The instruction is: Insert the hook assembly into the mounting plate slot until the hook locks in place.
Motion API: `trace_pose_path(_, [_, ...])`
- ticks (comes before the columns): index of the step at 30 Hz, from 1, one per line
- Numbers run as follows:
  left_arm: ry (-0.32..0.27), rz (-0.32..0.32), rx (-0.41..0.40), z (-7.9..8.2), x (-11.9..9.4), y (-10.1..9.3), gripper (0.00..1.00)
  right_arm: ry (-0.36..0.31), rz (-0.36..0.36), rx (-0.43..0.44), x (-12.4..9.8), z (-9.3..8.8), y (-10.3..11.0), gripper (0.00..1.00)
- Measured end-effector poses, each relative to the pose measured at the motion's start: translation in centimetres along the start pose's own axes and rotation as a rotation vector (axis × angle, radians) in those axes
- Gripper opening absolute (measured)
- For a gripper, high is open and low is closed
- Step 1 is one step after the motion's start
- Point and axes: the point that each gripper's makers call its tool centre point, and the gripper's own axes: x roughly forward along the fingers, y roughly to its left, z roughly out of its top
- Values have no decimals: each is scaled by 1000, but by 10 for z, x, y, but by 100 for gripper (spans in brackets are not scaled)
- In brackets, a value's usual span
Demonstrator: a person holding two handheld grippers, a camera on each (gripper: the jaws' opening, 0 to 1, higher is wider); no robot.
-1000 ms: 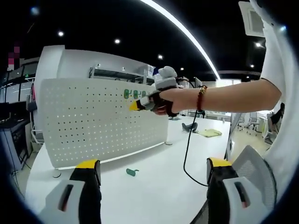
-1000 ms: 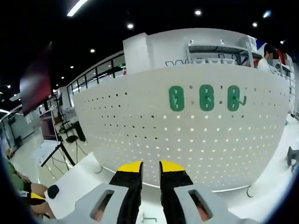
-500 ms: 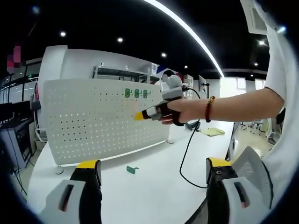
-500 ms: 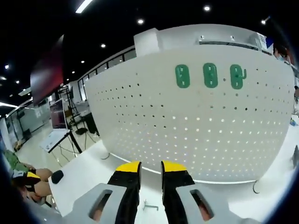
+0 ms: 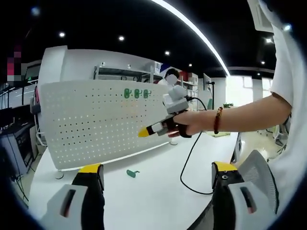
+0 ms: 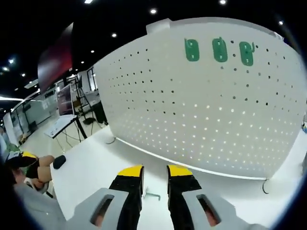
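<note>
A white pegboard (image 5: 96, 120) stands upright on the white table (image 5: 158, 191). Three green mounting plates (image 5: 135, 93) sit in a row near its top edge. In the right gripper view they are the plates (image 6: 219, 49), and the rightmost (image 6: 246, 52) carries a hook. A small green hook assembly (image 5: 132, 173) lies on the table in front of the board; it also lies just beyond my right jaws as the hook (image 6: 152, 195). My right gripper (image 6: 155, 172) is shut and empty, and hangs above the table as the yellow-tipped gripper (image 5: 144, 133). My left gripper (image 5: 156, 172) is open wide, low over the table.
A black cable (image 5: 188, 160) hangs from the right gripper to the table. A person's forearm with a bracelet (image 5: 218, 120) crosses from the right. The pegboard stands on small feet (image 6: 263, 188). A hand holding the left gripper (image 6: 29, 165) shows at the far left.
The right gripper has come down from the green plates toward the table and the lying hook, staying shut. The left gripper has barely moved.
</note>
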Motion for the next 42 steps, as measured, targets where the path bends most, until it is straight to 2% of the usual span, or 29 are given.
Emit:
trace_pose_path(5, [-3, 3, -4, 3, 1, -1, 95, 17, 20, 3, 4, -11, -2, 18])
trace_pose_path(12, [10, 15, -16, -1, 2, 1, 95, 70, 62, -23, 10, -33, 5, 21])
trace_pose_path(17, [20, 23, -27, -4, 2, 2, 95, 110, 93, -97, 16, -48, 12, 22])
trace_pose_path(21, [36, 26, -31, -8, 3, 5, 95, 143, 118, -115, 24, -60, 10, 22])
trace_pose_path(28, [43, 33, -39, -10, 6, 10, 95, 177, 135, -133, 36, -72, 4, 23])
trace_pose_path(35, [59, 28, -47, -14, 7, 13, 95, 229, 162, -192, 46, -87, 3, 23])
trace_pose_path(39, [65, 27, -55, -16, 8, 16, 94, 254, 167, -213, 52, -94, 2, 28])
trace_pose_path(42, [78, 28, -59, -21, 8, 18, 94, 271, 192, -234, 55, -100, 6, 25])
